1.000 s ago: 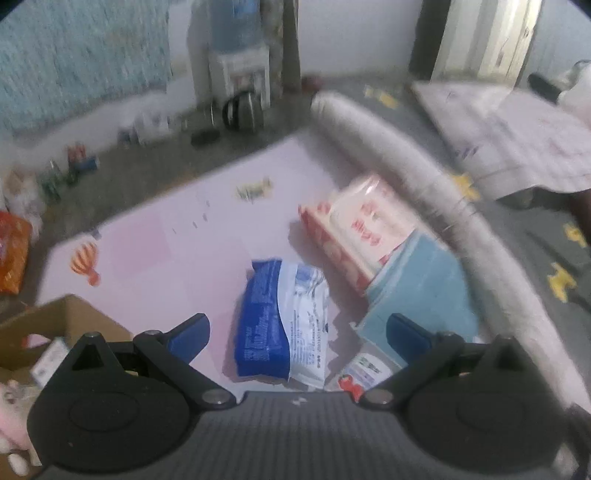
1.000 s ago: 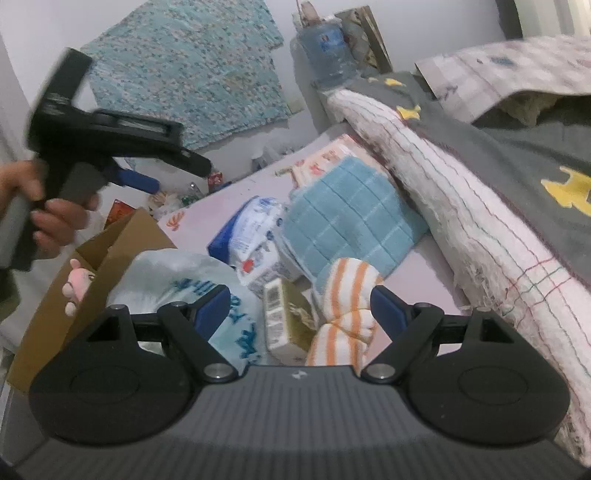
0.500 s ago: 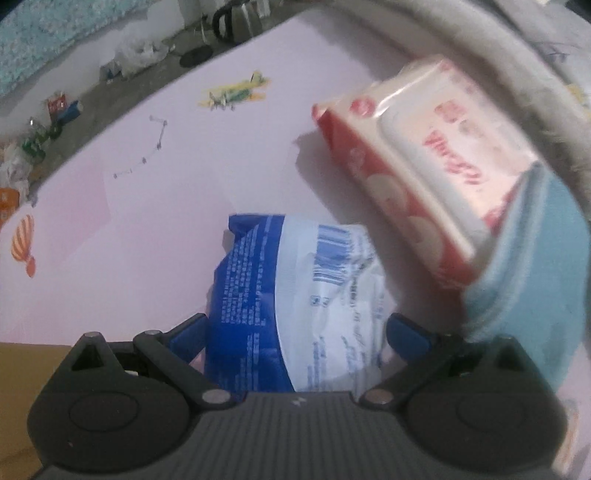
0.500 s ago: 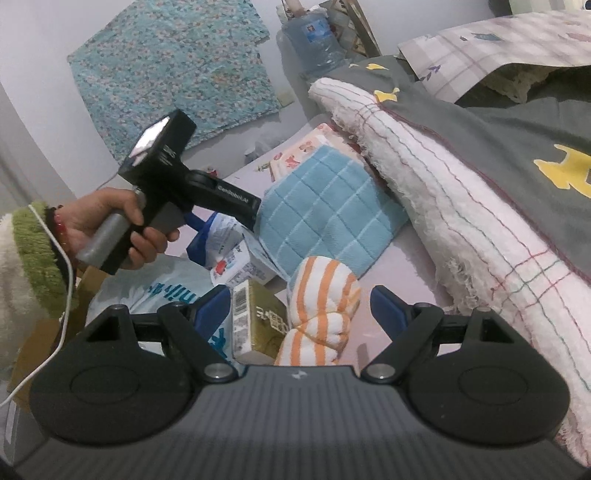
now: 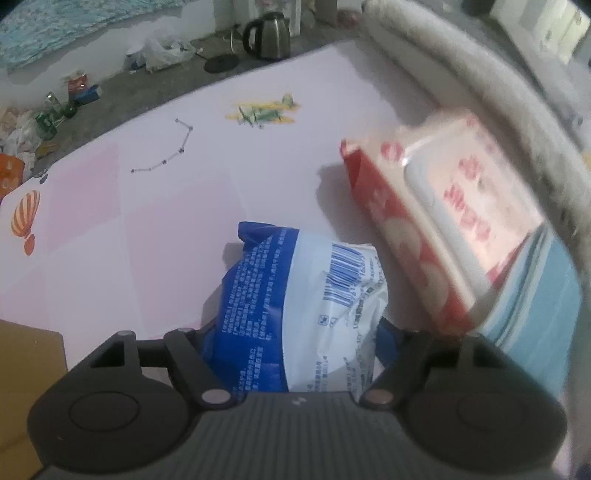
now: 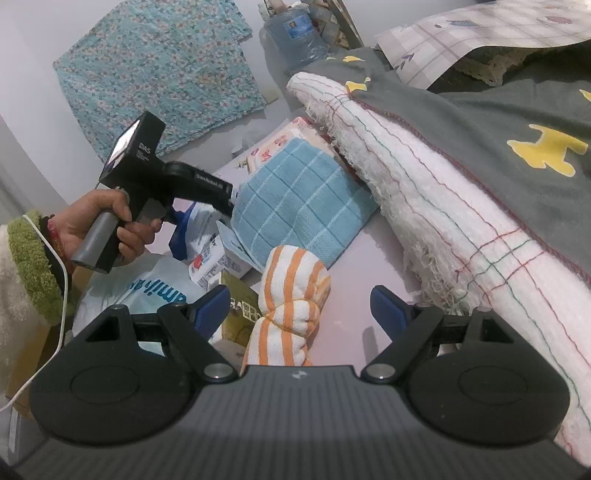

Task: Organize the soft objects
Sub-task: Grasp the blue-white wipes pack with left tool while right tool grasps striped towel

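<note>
A blue and white soft pack (image 5: 295, 295) lies on the pink mat (image 5: 147, 221). My left gripper (image 5: 295, 332) points steeply down over it, its jaws closing, pads pressing the pack's sides so it bulges. In the right wrist view a hand holds that left gripper (image 6: 181, 225) over the same pack (image 6: 201, 236). My right gripper (image 6: 299, 306) is open, and an orange-striped rolled towel (image 6: 291, 295) lies between its fingers, untouched. Beyond it a folded blue towel (image 6: 299, 206) rests on a red and white wipes pack (image 5: 443, 206).
A rolled white blanket (image 6: 443, 206) and grey bedding bound the right side. A cardboard box (image 5: 26, 369) stands at the left, with a white plastic bag (image 6: 147, 288) and a yellow-green carton (image 6: 240, 306) beside it. A kettle (image 5: 267, 35) stands on the floor beyond the mat.
My left gripper came down over the blue and white pack and its jaws narrowed onto it. My right gripper drifted a little nearer the striped towel, still open.
</note>
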`<act>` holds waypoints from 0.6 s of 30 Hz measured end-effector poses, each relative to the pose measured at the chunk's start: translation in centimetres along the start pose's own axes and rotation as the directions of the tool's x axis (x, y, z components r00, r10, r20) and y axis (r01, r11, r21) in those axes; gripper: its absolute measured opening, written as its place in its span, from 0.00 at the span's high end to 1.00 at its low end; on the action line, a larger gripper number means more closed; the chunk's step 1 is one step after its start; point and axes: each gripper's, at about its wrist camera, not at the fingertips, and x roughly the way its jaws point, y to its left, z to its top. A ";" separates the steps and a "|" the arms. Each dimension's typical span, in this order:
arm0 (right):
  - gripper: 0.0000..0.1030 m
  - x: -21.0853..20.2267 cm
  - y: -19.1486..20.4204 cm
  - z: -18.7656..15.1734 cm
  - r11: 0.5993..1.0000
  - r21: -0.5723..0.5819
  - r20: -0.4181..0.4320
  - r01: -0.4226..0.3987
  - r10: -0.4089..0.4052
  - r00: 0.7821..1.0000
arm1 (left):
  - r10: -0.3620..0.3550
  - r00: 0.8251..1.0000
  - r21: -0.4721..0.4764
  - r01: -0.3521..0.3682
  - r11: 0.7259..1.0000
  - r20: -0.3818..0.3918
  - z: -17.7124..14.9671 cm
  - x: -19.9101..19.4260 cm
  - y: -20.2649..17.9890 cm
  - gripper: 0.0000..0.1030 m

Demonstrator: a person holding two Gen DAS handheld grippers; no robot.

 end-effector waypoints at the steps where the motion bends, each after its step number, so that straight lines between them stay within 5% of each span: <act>1: 0.19 0.1 0.0 0.1 1.000 -0.002 0.001 0.002 -0.002 1.000 | -0.006 1.000 -0.013 0.006 1.000 0.018 0.1 -0.5 0.1 0.25; 11: 0.21 1.8 0.8 0.7 1.000 -0.011 -0.027 -0.016 0.016 1.000 | -0.081 0.968 -0.079 0.103 0.992 0.239 0.0 -8.0 0.6 0.25; 18: 0.46 5.3 1.5 0.6 0.997 -0.057 -0.119 0.043 -0.050 0.992 | -0.132 0.932 -0.030 0.150 0.988 0.337 -2.3 -14.6 1.0 0.25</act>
